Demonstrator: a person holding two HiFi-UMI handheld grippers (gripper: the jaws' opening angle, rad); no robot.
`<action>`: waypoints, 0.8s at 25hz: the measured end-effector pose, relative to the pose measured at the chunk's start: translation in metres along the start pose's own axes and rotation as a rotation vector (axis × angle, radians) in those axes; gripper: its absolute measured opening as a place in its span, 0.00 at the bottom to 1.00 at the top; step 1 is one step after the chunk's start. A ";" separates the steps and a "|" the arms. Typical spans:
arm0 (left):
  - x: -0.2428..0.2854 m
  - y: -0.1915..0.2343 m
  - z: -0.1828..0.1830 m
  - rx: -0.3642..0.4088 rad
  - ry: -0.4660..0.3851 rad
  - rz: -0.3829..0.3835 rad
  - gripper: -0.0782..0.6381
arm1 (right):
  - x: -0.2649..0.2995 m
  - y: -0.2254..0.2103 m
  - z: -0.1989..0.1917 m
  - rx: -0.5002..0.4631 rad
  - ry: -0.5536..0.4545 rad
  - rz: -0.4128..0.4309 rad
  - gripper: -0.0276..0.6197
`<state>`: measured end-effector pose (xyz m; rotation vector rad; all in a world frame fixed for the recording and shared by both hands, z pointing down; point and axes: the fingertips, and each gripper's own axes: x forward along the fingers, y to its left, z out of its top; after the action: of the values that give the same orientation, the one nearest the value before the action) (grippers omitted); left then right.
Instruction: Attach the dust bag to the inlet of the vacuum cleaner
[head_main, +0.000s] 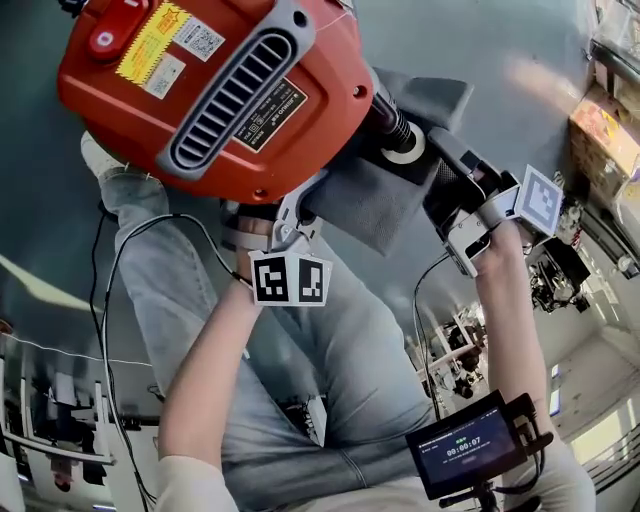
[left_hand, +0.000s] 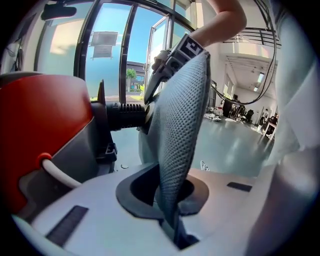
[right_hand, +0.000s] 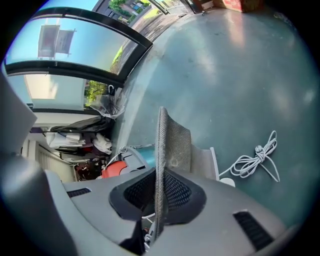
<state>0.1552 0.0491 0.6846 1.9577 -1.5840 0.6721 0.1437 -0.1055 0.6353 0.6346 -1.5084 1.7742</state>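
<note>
**Grey mesh dust bag (head_main: 375, 205) held by both grippers**

Left gripper (head_main: 298, 222) has its jaws closed tight on the near-left edge of the bag. Right gripper (head_main: 447, 190) pinches the right edge in narrow jaws. The bag is spread between them, just right of the red vacuum cleaner (head_main: 200, 90), at its black ribbed inlet (head_main: 393, 122).

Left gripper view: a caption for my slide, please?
Left gripper clamps dust bag beside red vacuum cleaner and black inlet.
</note>
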 end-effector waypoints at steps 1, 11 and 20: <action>0.001 0.002 -0.001 -0.007 0.004 0.003 0.13 | 0.003 0.002 0.001 -0.005 0.007 -0.013 0.10; -0.021 0.017 0.003 -0.183 -0.033 0.009 0.13 | 0.021 0.027 -0.010 -0.039 0.075 -0.122 0.10; -0.019 0.024 0.005 -0.370 -0.028 -0.073 0.13 | 0.032 0.026 -0.003 0.053 0.074 -0.130 0.10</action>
<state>0.1287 0.0556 0.6700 1.7441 -1.5198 0.2961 0.1041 -0.0979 0.6428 0.6704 -1.3435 1.7243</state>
